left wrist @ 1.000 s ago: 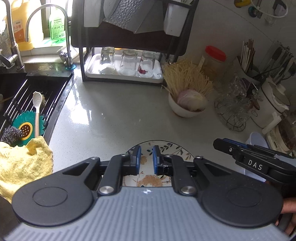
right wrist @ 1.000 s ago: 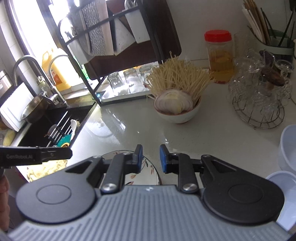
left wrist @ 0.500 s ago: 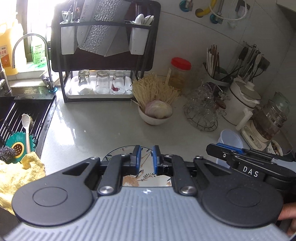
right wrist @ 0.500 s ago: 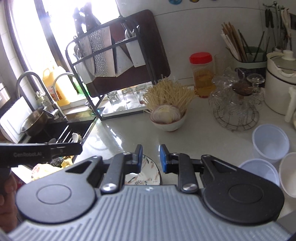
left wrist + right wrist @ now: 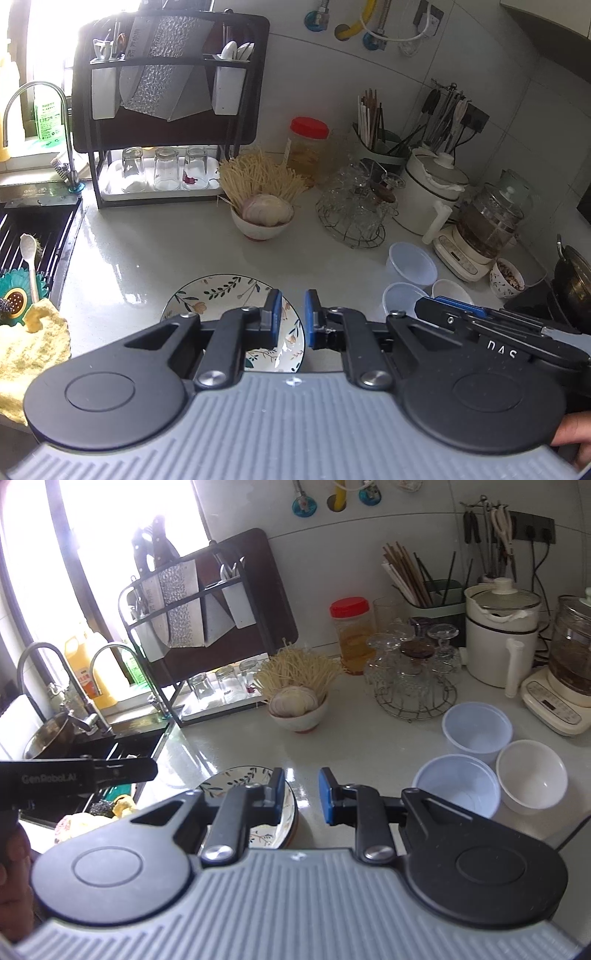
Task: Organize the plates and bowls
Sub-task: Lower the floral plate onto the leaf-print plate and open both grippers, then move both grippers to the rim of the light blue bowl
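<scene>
A floral plate [image 5: 218, 299] lies on the white counter, below and partly behind my left gripper [image 5: 293, 319], whose jaws stand a small gap apart and hold nothing. The plate also shows in the right wrist view [image 5: 236, 781], left of my right gripper [image 5: 302, 794], which is open and empty above the counter. Two translucent plastic bowls [image 5: 476, 727] [image 5: 456, 788] and a white bowl [image 5: 532, 773] stand at the right. The same bowls show in the left wrist view [image 5: 412, 260], beyond the right gripper's body [image 5: 498, 328].
A bowl of noodles and onion [image 5: 262, 216] stands mid-counter. A wire rack of glassware [image 5: 352, 210], a white pot [image 5: 432, 192] and a kettle [image 5: 487, 225] line the right. A dish rack with glasses [image 5: 166, 110] stands at the back. The sink [image 5: 33, 236] and yellow cloth [image 5: 29, 343] are at the left.
Both grippers have risen and drawn back from the counter, so more of the plate, the bowls and the wall is in view. The jaws of both stay apart and empty.
</scene>
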The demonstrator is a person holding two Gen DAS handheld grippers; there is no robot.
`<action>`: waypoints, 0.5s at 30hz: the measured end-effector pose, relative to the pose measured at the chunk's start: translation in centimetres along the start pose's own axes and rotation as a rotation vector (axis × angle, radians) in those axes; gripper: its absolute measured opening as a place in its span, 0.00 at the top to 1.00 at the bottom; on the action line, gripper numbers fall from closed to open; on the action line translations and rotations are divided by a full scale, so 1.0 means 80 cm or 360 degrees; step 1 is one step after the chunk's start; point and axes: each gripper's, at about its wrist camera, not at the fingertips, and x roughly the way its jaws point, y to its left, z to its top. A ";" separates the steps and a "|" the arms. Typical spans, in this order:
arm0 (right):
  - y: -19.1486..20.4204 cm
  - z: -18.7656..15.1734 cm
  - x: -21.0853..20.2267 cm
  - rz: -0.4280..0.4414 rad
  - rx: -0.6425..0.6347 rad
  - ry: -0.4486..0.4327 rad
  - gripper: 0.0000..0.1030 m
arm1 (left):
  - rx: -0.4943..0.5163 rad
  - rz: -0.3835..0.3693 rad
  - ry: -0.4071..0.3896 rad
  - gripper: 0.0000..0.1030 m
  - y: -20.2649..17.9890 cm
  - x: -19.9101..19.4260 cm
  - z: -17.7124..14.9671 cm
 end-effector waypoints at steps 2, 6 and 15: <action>-0.003 -0.004 -0.009 -0.0013 0.0016 -0.0012 0.77 | 0.0009 -0.0027 0.0006 0.86 -0.005 -0.003 -0.005; -0.008 -0.011 -0.025 -0.0053 0.0041 -0.0047 0.77 | 0.0038 -0.0064 0.0018 0.86 -0.016 -0.007 -0.015; -0.038 -0.027 -0.055 -0.0161 0.0130 -0.0071 0.77 | 0.0111 -0.0178 0.0079 0.86 -0.056 0.003 -0.025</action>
